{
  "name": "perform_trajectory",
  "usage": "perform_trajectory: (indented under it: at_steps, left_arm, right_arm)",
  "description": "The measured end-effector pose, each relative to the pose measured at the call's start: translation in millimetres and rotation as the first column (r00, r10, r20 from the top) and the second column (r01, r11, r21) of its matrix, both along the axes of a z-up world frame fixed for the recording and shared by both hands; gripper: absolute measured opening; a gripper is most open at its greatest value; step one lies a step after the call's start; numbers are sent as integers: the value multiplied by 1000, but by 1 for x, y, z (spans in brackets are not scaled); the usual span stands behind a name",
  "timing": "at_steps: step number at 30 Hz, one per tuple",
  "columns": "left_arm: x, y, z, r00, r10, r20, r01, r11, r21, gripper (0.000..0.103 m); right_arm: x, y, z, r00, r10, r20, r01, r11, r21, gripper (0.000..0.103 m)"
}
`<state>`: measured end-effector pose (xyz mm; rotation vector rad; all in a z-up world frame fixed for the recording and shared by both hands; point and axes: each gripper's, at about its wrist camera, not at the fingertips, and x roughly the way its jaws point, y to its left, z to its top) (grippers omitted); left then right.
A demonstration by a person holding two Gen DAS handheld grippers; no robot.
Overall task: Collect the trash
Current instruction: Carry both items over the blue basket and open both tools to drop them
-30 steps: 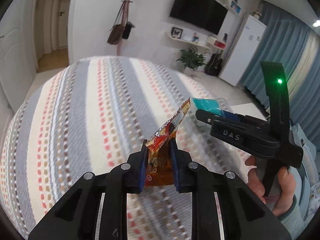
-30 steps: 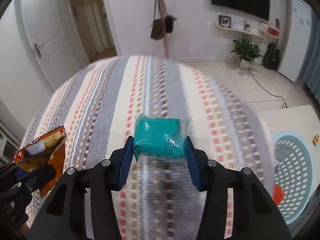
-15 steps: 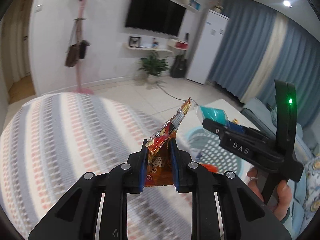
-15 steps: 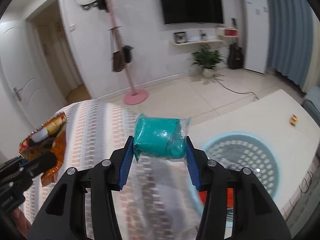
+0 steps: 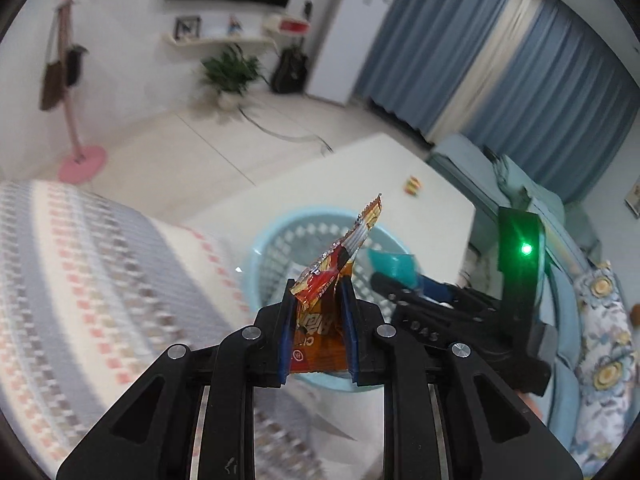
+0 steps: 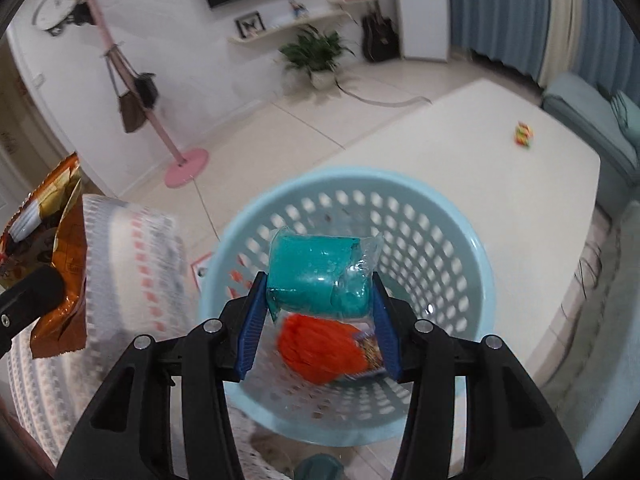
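My left gripper (image 5: 318,300) is shut on an orange snack wrapper (image 5: 324,292), held up near the rim of the light blue perforated basket (image 5: 260,248). My right gripper (image 6: 316,288) is shut on a teal packet in clear plastic (image 6: 316,268), held right above the basket (image 6: 460,232). An orange-red piece of trash (image 6: 320,348) lies inside the basket. The right gripper (image 5: 394,280) with its teal packet (image 5: 394,264) shows in the left wrist view over the basket. The wrapper (image 6: 60,264) shows at the left of the right wrist view.
The basket stands on the floor between a striped bedspread (image 5: 80,280) and a white low table (image 6: 480,168). A small coloured item (image 6: 523,134) lies on that table. A blue sofa (image 5: 580,280) is at the right. A pink coat stand (image 6: 176,156) is behind.
Both grippers swung right, away from the bedspread, and now hover at the basket with their trash still held. The basket has come from the far right edge to the centre.
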<state>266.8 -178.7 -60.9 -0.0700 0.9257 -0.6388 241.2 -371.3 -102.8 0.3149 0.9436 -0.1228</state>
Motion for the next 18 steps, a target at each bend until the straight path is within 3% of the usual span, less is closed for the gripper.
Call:
perform_trajectory:
  at_steps: [4, 7, 9, 13, 15, 18]
  left_arm:
    - [10, -18, -15, 999, -24, -37, 24, 1000, 9, 22]
    - [9, -23, -17, 999, -27, -25, 28, 999, 18, 31]
    - [7, -24, -15, 999, -29, -20, 29, 1000, 4, 48]
    - [6, -21, -11, 1000, -25, 1, 25, 999, -29, 58]
    - [3, -19, -12, 1000, -19, 1, 19, 999, -47, 71]
    - [-1, -15, -12, 1000, -14, 11, 14, 998, -69, 72]
  right_arm:
    - [1, -14, -15, 999, -18, -38, 19, 1000, 12, 49]
    - [-3, -19, -15, 999, -23, -38, 23, 1000, 12, 49]
    - [-3, -22, -12, 999, -30, -37, 30, 1000, 5, 54]
    - [-9, -27, -6, 999, -47, -20, 47, 999, 3, 62]
    - [-12, -28, -4, 998, -52, -18, 52, 999, 12, 62]
    - [-18, -28, 1, 998, -55, -12, 55, 998, 24, 62]
